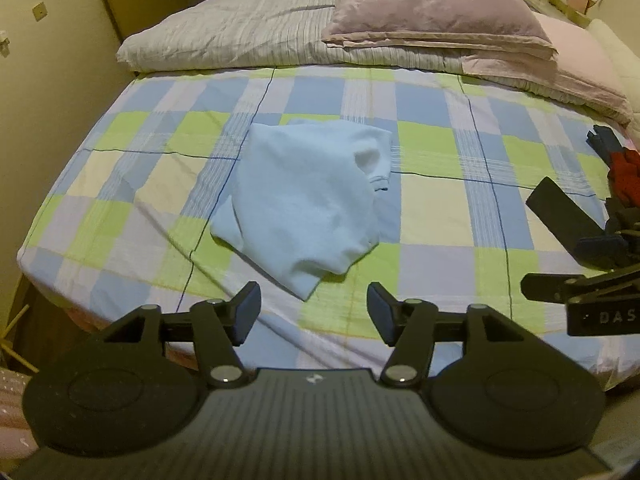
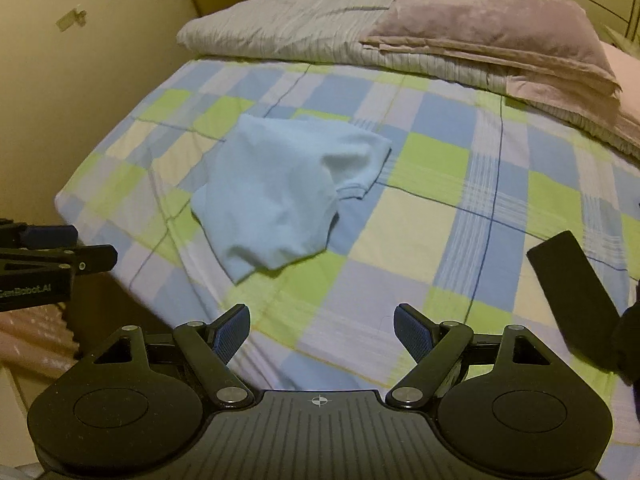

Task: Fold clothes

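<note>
While held low over the near edge of the bed, left tool spread wide, pinching nothing. Right tool likewise spread and empty, just to its right.

Just beyond both, on the blue, green and lilac chequered bed sheet, near mid-bed: light blue knitted garment, gathered into a compact, rumpled bundle of several layers. Long axis near to far, leaning slightly left at the far end. Pointed corner toward the tools, broad end toward the pillows, ribbed opening facing right.

Could be a fold half made or a loose fold already laid down; not settled by the layers alone.

For any grip on it: come in low and level, take one clean edge, and catch every layer meant to travel. Keep the chequered sheet out of the pinch. Match both tools across the long axis so the cloth turns over flat, not twisted. Smooth the bulge near the ribbed opening before pressing any crease.

Off to the right, well apart: dark and red heap of clothing.

Farthest back: pale striped pillow, with a mauve plush pillow on top.
</note>
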Tool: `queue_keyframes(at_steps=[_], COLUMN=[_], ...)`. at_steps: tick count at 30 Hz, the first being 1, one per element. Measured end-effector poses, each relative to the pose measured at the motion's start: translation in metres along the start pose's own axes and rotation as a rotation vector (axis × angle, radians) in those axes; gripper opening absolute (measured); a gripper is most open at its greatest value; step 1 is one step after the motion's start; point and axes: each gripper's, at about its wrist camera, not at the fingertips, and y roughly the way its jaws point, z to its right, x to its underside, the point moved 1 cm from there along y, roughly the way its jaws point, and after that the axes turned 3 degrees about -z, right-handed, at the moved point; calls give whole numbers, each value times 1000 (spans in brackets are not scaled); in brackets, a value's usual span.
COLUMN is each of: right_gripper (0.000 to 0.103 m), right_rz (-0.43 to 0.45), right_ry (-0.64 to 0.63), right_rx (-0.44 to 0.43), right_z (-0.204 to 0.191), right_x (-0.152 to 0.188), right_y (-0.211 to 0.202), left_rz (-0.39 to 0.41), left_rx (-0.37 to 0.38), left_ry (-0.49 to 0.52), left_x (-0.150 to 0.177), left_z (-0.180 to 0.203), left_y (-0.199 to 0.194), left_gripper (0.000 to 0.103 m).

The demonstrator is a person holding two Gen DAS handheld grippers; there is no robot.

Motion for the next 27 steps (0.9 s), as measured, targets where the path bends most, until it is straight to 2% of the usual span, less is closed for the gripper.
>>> queue_keyframes(at_steps=[5, 12, 20, 27], right_gripper=[82, 82, 82, 82], right_rz=[11, 11, 15, 24], right_ry=[-33, -61, -48, -14], right_rx=[-19, -45, -42, -10], right_z=[7, 6, 2, -11], right_x=[10, 11, 0, -17], right_y=[-10, -10, -1, 11], left_rz=[6, -2, -5, -16], left_rx=[-28, -53, -51, -10], left_ry=[-21, -47, -54, -28], left_x=[12, 19, 16, 11], left_z=[18, 18, 1, -23], left_y=[-12, -15, -9, 4], left_gripper=[58, 58, 58, 59])
